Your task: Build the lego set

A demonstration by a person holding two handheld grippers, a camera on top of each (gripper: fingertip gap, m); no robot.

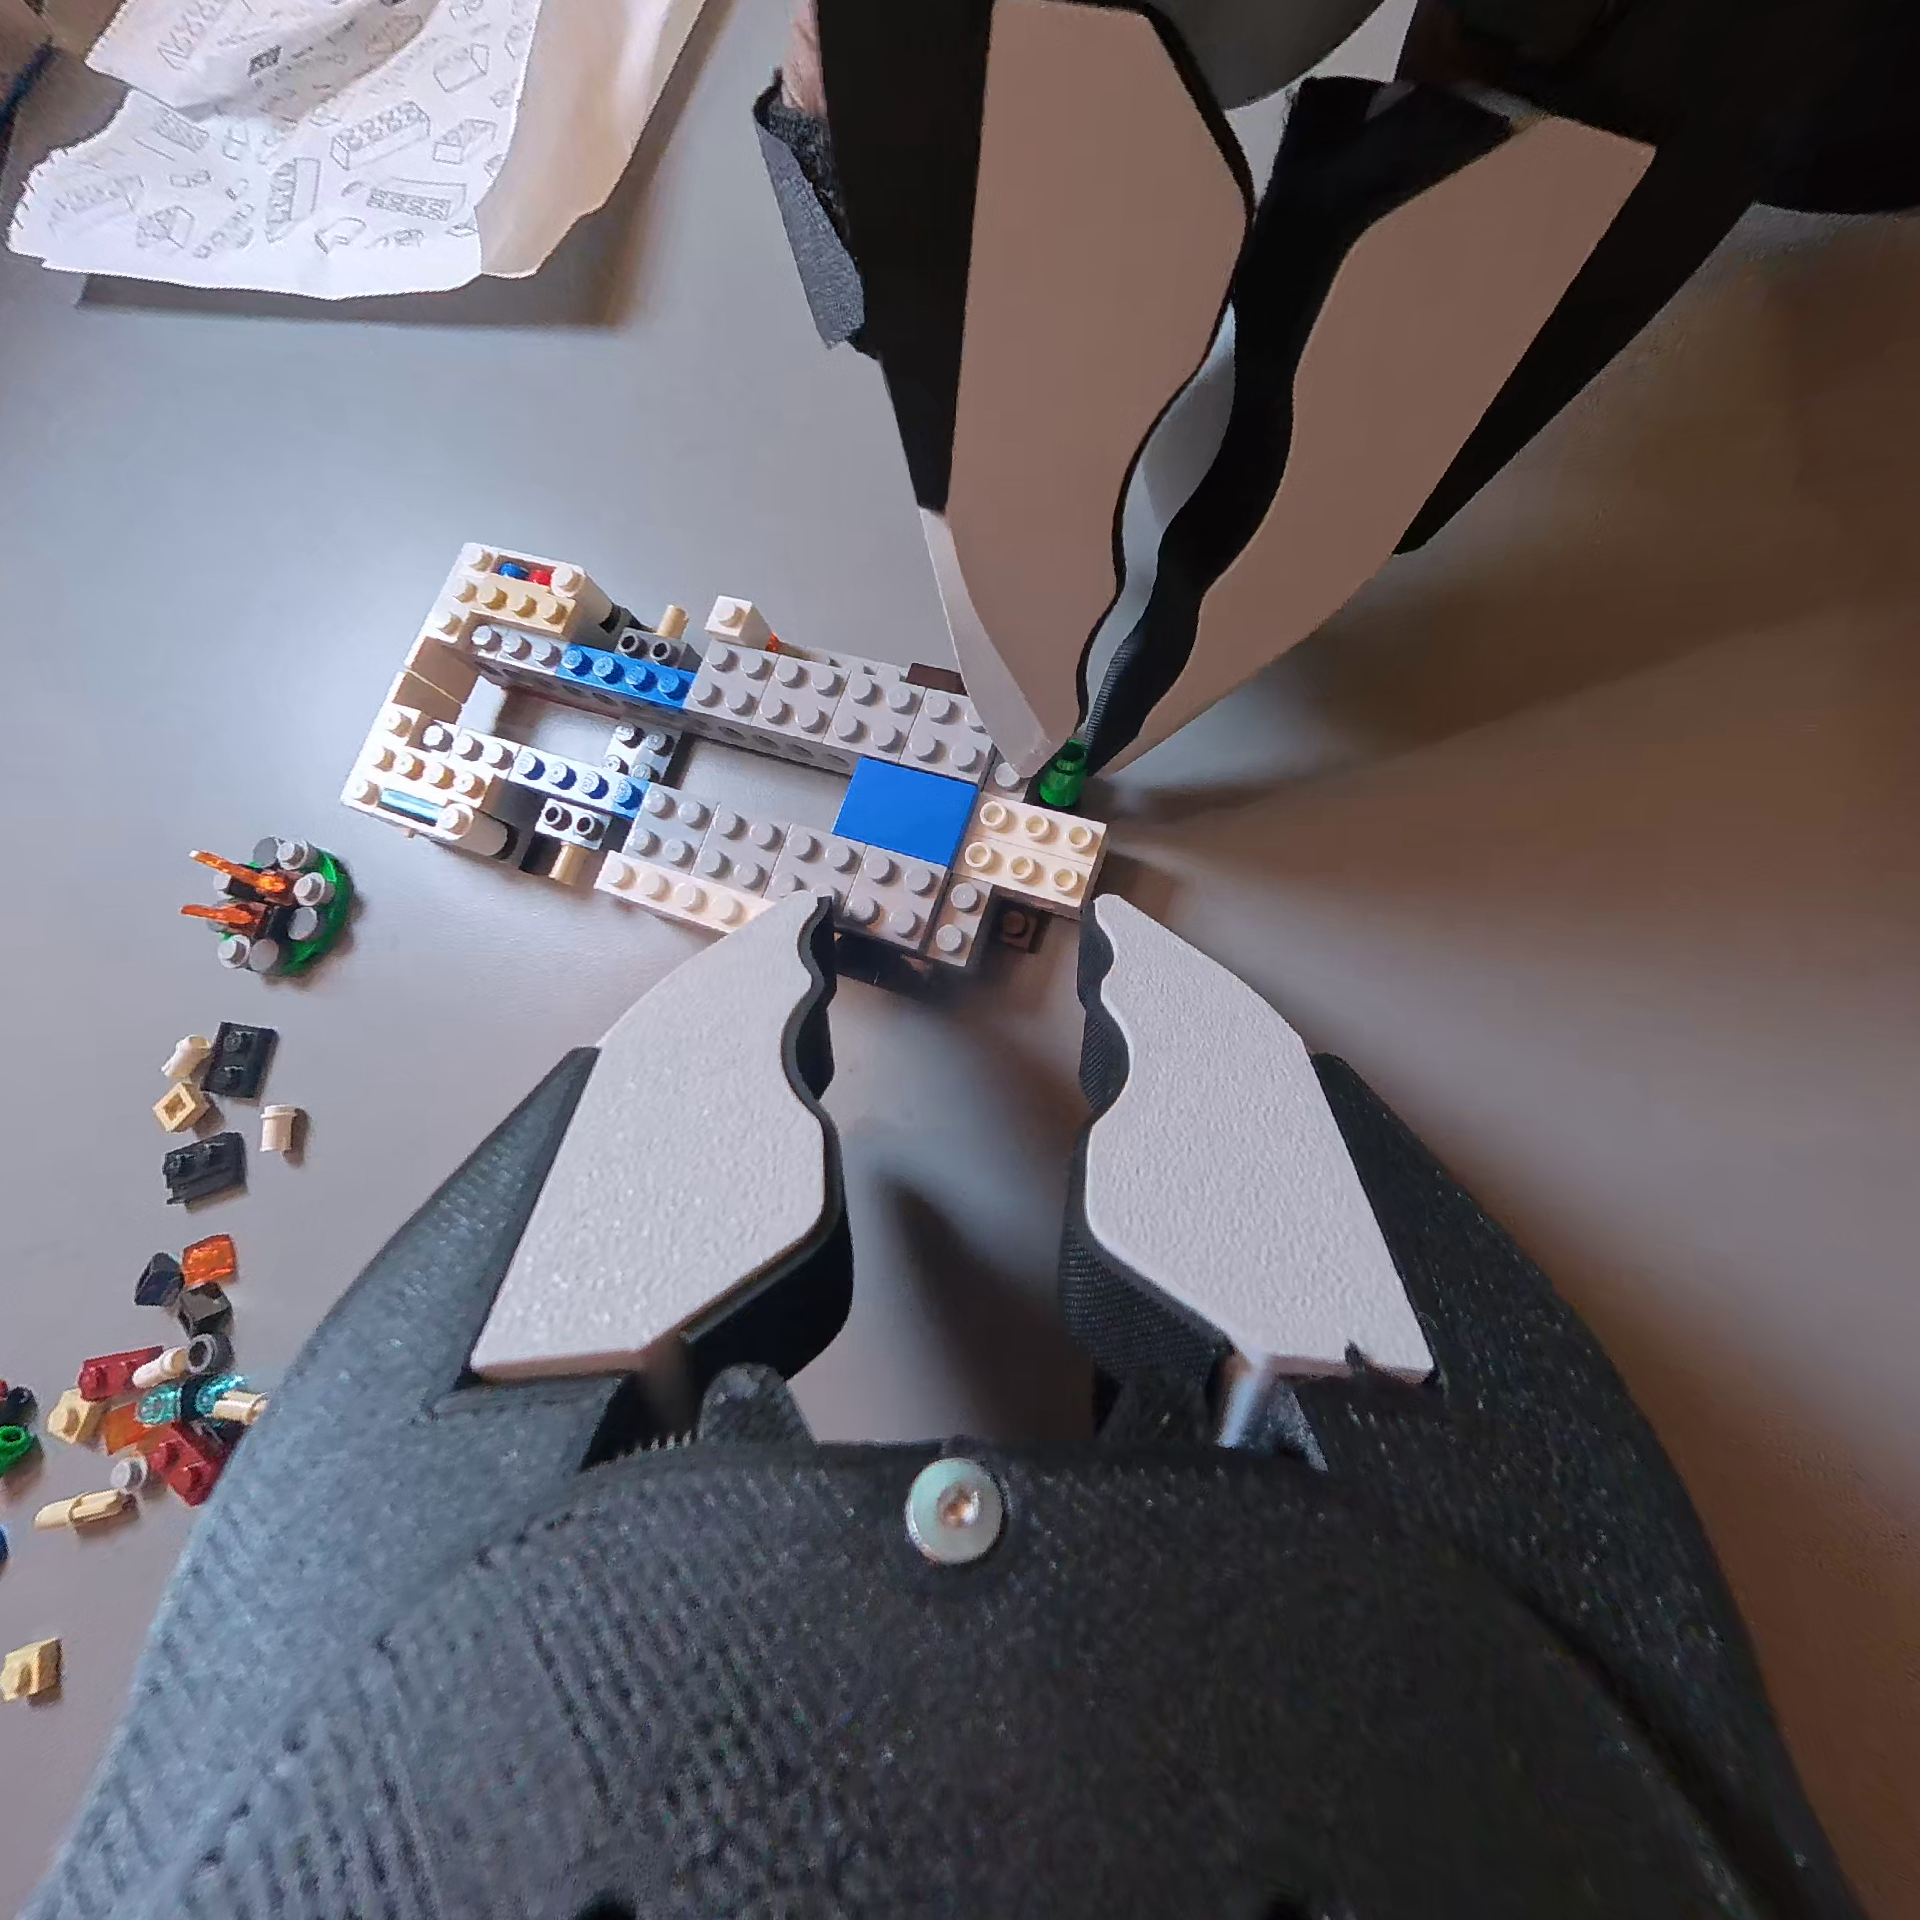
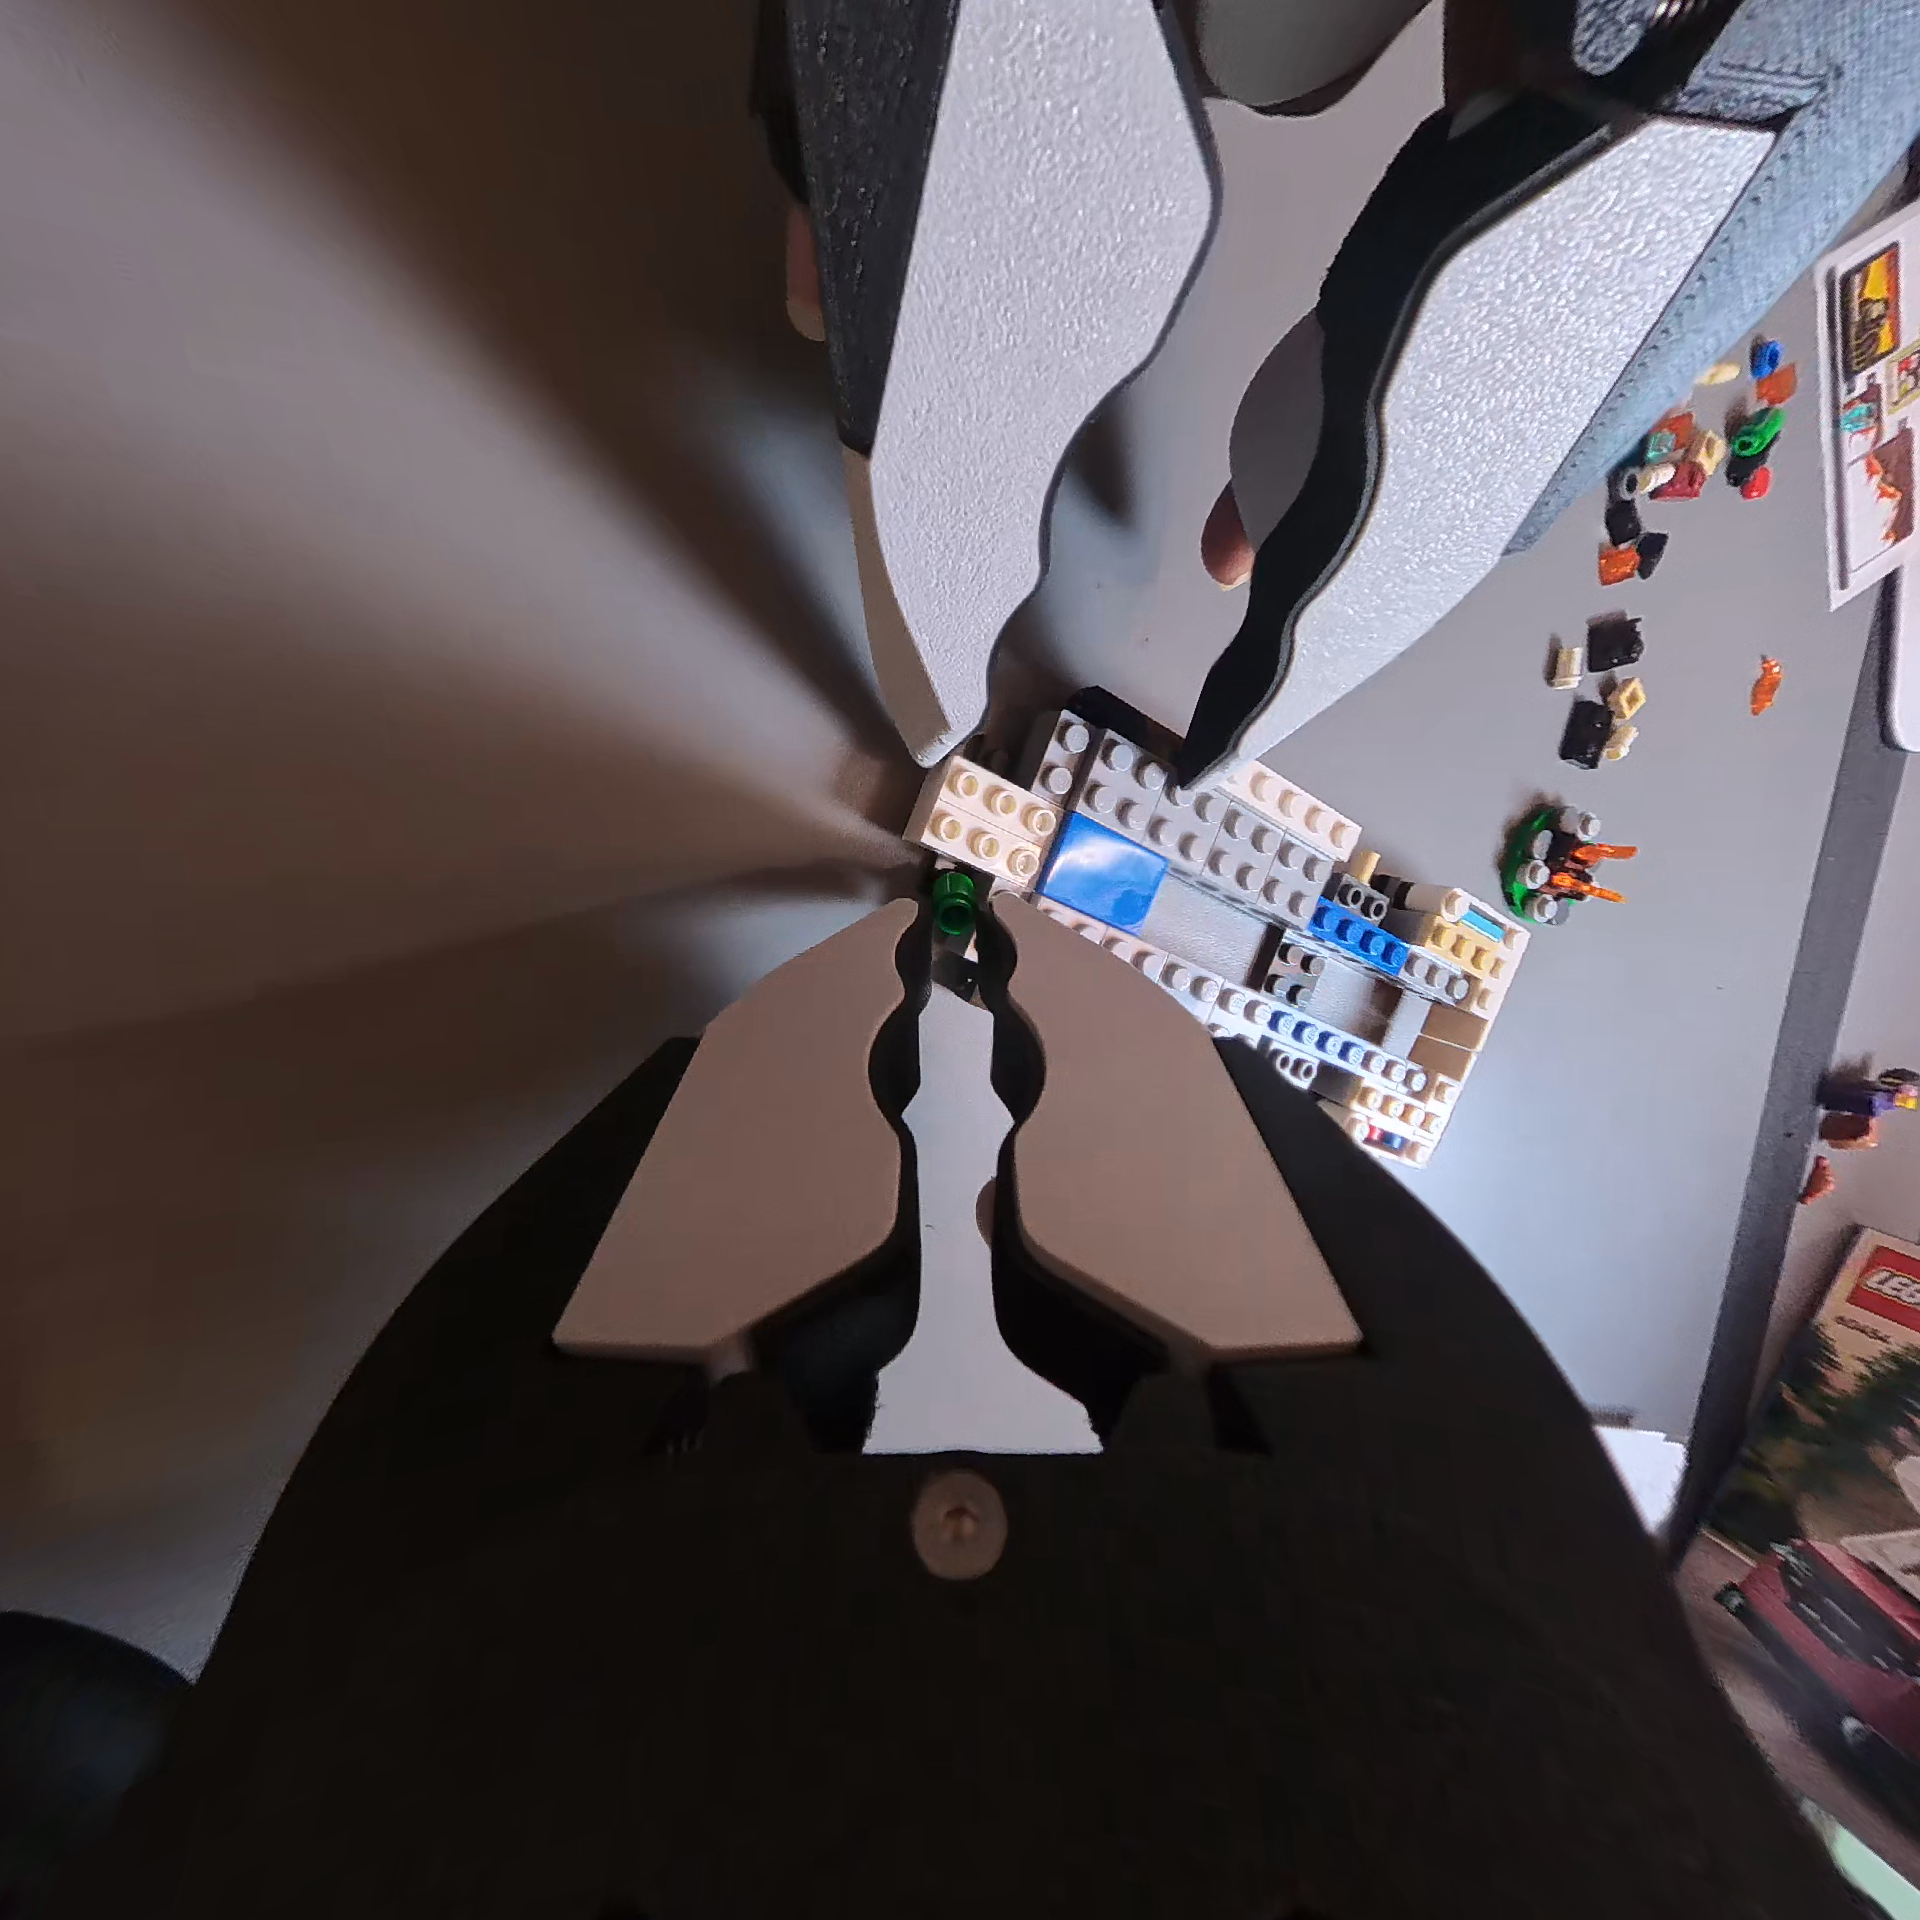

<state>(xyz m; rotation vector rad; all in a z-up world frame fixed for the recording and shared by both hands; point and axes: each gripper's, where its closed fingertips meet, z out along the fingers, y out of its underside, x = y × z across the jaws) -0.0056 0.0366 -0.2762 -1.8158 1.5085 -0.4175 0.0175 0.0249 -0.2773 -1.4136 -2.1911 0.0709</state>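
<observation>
A flat brick build [image 1: 790, 717] of grey, white and blue pieces lies on the grey table [image 1: 1455, 935]. My left gripper [image 1: 961, 920] is open, its tips either side of the build's near corner, close to a white brick [image 1: 1039, 847] and a blue tile [image 1: 904, 810]. It grips nothing. My right gripper [image 2: 956, 920] is shut on a small green round piece [image 2: 951, 902] at the build's end, beside the white brick [image 2: 987, 816]. The left wrist view shows it coming from above [image 1: 1070, 753] with the green piece [image 1: 1065, 777] at its tips.
Loose small pieces [image 1: 208, 1143] and a green round plate with orange flames [image 1: 275, 904] lie left of the build. A printed paper bag [image 1: 312, 135] is at the far left. In the right wrist view an instruction sheet [image 2: 1870, 416] and a box [image 2: 1849, 1455] sit at the right. Only a small space, under 4 cm, lies between the two pairs of fingers.
</observation>
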